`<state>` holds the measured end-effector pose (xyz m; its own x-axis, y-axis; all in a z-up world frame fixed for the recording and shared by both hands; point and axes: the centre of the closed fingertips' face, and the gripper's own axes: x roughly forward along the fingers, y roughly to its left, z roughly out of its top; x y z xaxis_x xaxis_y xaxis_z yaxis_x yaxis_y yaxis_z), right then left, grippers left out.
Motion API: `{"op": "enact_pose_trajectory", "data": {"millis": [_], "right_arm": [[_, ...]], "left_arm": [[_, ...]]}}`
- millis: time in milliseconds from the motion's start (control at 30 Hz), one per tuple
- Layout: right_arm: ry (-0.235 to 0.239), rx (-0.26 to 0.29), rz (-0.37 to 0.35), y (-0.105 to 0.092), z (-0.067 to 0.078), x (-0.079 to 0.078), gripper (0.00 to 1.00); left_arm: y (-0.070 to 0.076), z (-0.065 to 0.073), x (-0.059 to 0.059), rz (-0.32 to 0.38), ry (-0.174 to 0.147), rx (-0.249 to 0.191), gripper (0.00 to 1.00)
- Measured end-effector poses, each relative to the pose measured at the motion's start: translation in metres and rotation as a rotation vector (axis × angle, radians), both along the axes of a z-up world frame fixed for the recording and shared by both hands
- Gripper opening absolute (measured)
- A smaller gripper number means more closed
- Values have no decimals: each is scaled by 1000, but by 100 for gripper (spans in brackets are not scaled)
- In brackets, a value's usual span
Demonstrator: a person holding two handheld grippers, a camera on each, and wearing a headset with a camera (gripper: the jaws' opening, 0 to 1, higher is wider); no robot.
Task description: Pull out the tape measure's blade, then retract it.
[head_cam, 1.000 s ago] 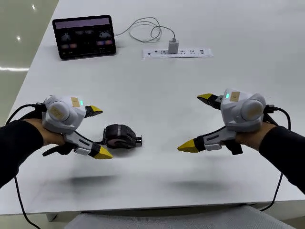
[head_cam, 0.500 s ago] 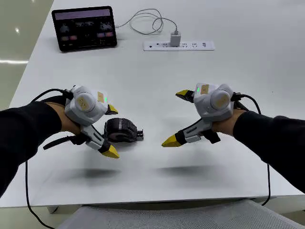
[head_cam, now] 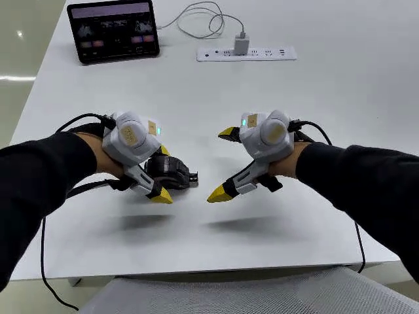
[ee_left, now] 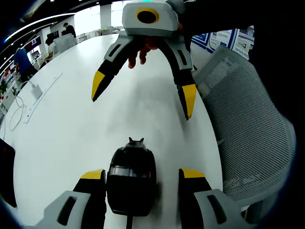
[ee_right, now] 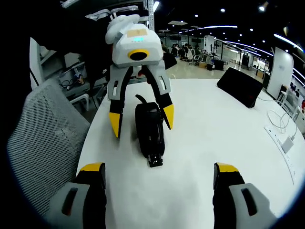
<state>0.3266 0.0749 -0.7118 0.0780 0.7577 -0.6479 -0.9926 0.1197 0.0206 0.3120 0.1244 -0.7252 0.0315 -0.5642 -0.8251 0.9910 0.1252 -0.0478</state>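
A black tape measure [head_cam: 173, 172] lies on the white table [head_cam: 216, 98], blade hook end pointing right. My left gripper [head_cam: 162, 173] is open and straddles its body, one yellow-tipped jaw on each side. From the left gripper view, the tape measure [ee_left: 131, 179] sits between my left gripper's [ee_left: 142, 174] jaws, with the right gripper [ee_left: 143, 90] facing it. My right gripper [head_cam: 222, 163] is open, a short gap right of the hook. The right gripper view has the tape measure [ee_right: 149, 126] ahead of my right gripper [ee_right: 159, 168], inside the left gripper [ee_right: 141, 119].
A dark tablet [head_cam: 116, 29] stands at the far left of the table. A white power strip [head_cam: 247, 53] with a charger and coiled cable lies at the back. A grey mesh chair [head_cam: 229, 294] sits at the table's near edge.
Both grippers have moved inward. The left one has slid forward until its jaws sit on either side of the tape measure. The right one has come left, close to the hook end.
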Motion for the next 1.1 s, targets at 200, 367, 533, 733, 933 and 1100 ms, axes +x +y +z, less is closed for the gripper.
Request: {"op": "enact_pose_trajectory", "data": {"millis": [200, 367, 533, 733, 933, 1100], "right_arm": [[-2, -29, 30, 4, -15, 1, 68], [-6, -43, 53, 9, -18, 1, 56], [-9, -62, 81, 15, -26, 0, 51], [-18, -109, 103, 16, -37, 4, 42], [-14, -106, 128, 22, -37, 1, 36], [-21, -113, 129, 25, -40, 1, 24]], "left_arm": [[3, 0, 7, -16, -50, 19, 47], [4, 1, 12, -3, -68, 22, 38], [5, 1, 14, -16, -75, 25, 35], [5, -1, 14, -11, -60, 29, 34], [6, -3, 16, -20, -87, 43, 34], [6, -5, 18, -22, -88, 61, 34]]}}
